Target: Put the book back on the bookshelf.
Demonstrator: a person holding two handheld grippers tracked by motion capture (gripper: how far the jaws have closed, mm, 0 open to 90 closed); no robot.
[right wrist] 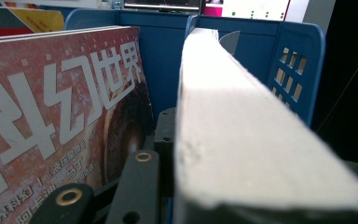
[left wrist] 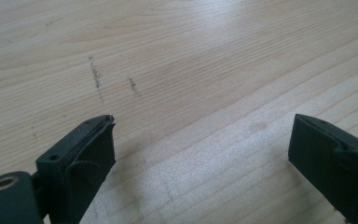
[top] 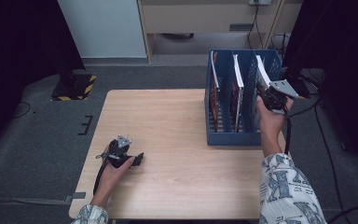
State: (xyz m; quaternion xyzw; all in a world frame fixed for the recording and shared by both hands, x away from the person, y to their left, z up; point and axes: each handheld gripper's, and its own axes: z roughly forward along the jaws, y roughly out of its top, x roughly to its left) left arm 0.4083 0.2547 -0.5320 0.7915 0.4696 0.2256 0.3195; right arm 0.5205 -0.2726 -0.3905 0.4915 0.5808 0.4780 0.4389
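Observation:
A blue file rack (top: 228,139) with three slots stands at the right side of the wooden table (top: 168,121). A thick book with white page edges (top: 262,71) stands in its rightmost slot. My right gripper (top: 265,93) is shut on that book's near top edge. In the right gripper view the book (right wrist: 233,121) runs away between the jaws, and one black finger (right wrist: 165,133) presses its left side. A red magazine with white lettering (right wrist: 60,116) stands in the slot beside it. My left gripper (top: 139,159) rests on the table near the front left, open, with only bare wood (left wrist: 205,93) between its jaws.
Two more books (top: 237,70) stand in the rack's middle and left slots. A black and yellow stand base (top: 74,86) sits on the grey floor beyond the table's left corner. Cables (top: 324,135) trail on the floor at the right.

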